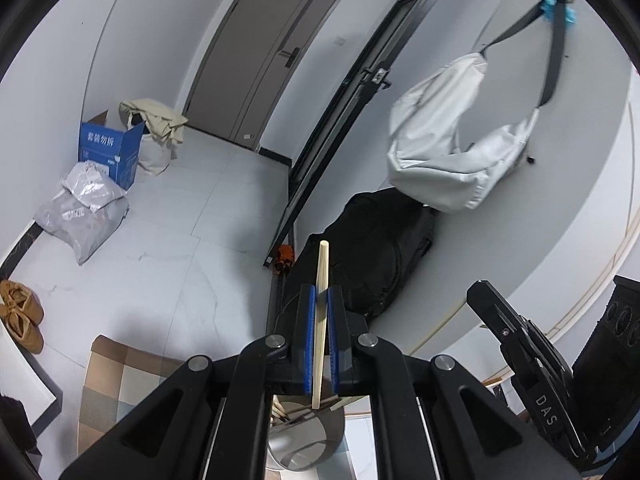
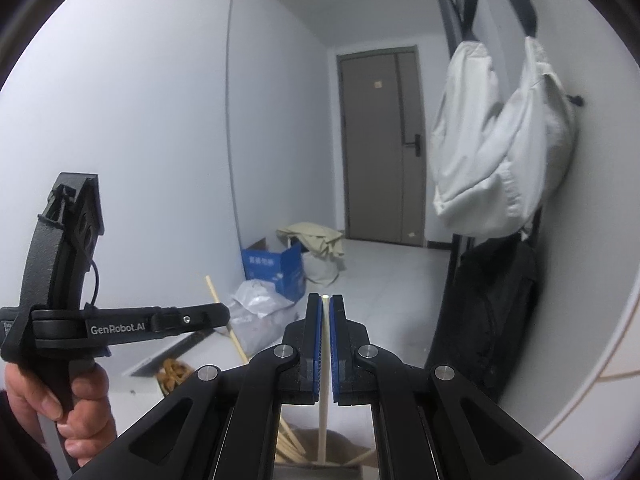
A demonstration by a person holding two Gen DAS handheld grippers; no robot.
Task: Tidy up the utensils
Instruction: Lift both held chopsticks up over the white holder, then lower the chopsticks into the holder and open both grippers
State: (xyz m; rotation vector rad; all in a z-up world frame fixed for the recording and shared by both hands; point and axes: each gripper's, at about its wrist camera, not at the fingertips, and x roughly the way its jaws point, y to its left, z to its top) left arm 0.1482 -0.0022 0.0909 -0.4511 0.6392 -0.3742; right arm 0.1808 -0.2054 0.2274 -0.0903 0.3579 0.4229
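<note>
Each gripper is clenched on one wooden chopstick: the left gripper (image 1: 319, 304) holds its chopstick (image 1: 321, 280) above a steel holder (image 1: 304, 440), the right gripper (image 2: 327, 312) its pale chopstick (image 2: 325, 360) above more sticks (image 2: 290, 444) below. Neither held stick looks stowed, so at least these two placements seem left.

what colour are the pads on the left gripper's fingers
Blue, ribbed pads clamping a pale wooden chopstick; clearest in the left wrist view.

White bag (image 2: 500, 140) beside open floor (image 1: 168, 248)
</note>
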